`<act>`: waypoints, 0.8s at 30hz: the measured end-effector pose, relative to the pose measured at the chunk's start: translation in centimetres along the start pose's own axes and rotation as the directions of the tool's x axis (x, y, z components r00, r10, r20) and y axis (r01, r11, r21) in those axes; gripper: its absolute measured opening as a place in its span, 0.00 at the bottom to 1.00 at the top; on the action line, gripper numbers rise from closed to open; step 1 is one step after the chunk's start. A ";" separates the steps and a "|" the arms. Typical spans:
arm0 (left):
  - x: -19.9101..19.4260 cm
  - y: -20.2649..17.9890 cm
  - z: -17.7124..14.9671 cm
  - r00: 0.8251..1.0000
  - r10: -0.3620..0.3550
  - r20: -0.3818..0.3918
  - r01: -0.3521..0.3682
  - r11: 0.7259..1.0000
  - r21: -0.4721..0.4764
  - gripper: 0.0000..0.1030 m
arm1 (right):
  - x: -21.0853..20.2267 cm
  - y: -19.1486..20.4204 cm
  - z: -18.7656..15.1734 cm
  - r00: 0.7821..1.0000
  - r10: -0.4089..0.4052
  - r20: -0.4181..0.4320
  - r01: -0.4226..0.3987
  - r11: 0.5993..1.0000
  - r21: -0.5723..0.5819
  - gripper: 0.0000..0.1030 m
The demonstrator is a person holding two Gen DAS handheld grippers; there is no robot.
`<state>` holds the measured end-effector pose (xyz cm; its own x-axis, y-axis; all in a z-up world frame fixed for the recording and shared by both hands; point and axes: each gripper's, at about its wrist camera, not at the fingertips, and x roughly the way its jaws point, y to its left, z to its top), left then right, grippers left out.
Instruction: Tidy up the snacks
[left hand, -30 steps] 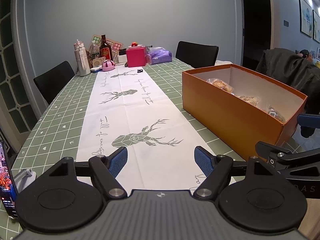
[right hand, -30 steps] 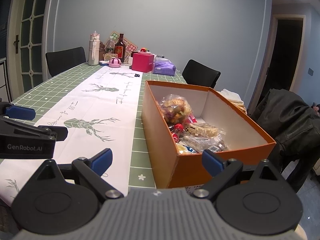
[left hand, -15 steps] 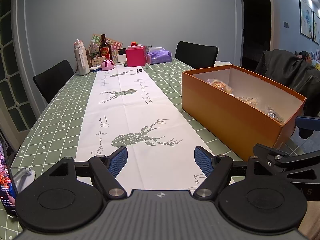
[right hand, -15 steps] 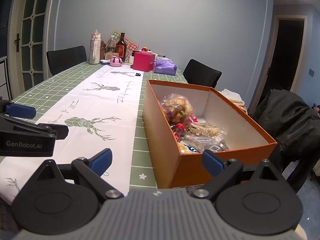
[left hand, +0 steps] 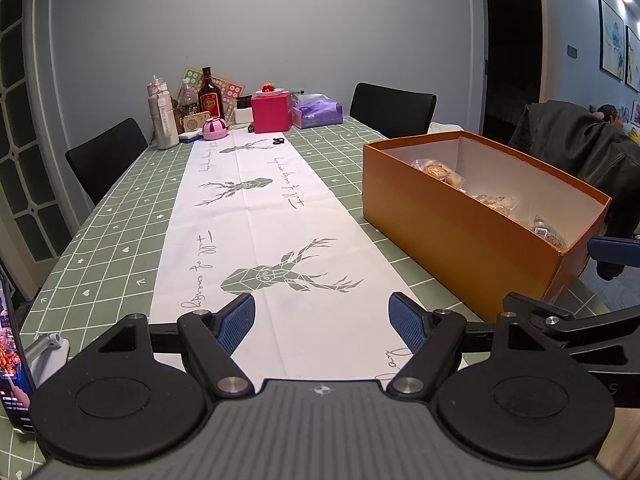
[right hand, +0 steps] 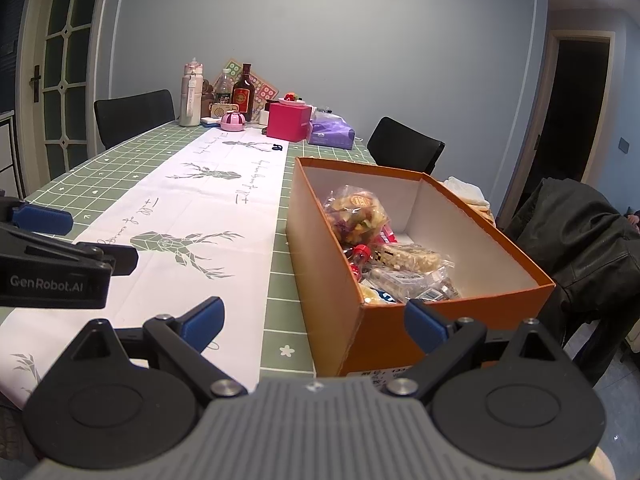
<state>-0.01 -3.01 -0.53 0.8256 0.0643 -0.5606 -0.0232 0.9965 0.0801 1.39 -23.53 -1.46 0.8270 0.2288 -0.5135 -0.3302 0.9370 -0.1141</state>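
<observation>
Snacks (right hand: 384, 256) lie packed in the orange box (right hand: 460, 308), which stands on the surface (left hand: 120, 240) at its near right part, just beyond the right claw (right hand: 314, 320). That claw hangs empty with its blue pads spread wide, and the box's near end wall sits between and just past them; I judge it is held there ready to reach down into the box. The left claw (left hand: 322, 320) is likewise spread wide and holds nothing, poised low over the near end of the white deer-print runner (left hand: 256, 216), with the box off to its right. Keeping it over bare cloth looks like a way to stay out of the other claw's path, or to be ready to receive or steady something. Inside the box, the snacks crowd along the left wall: a clear bag of mixed, colourful pieces (right hand: 356, 216) leans at the far end, a pale crumbly bar in clear wrap (right hand: 412, 256) lies nearer, and small red-capped items (right hand: 360, 254) and other wrapped packets fill the near corner. The right half of the box floor is bare. At the far end of the surface stand bottles (left hand: 210, 96), a pink box (left hand: 272, 112) and a purple packet (left hand: 318, 110), well apart from the work.
</observation>
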 end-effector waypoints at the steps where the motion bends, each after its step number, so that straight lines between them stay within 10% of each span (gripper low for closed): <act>1: 0.0 0.0 0.0 1.000 -0.001 -0.001 0.001 1.000 0.000 0.87 | 0.0 0.0 0.0 1.000 0.000 0.000 0.000 1.000 0.000 0.91; 24: -0.6 0.2 -0.1 1.000 -0.005 0.019 0.005 1.000 -0.003 0.87 | 0.1 0.2 -0.4 1.000 0.016 -0.018 -0.016 1.000 -0.020 0.92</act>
<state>-0.56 -2.88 -0.27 0.8360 0.0583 -0.5456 -0.0205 0.9970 0.0752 1.20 -23.39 -1.92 0.8131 0.2389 -0.5309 -0.3526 0.9277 -0.1225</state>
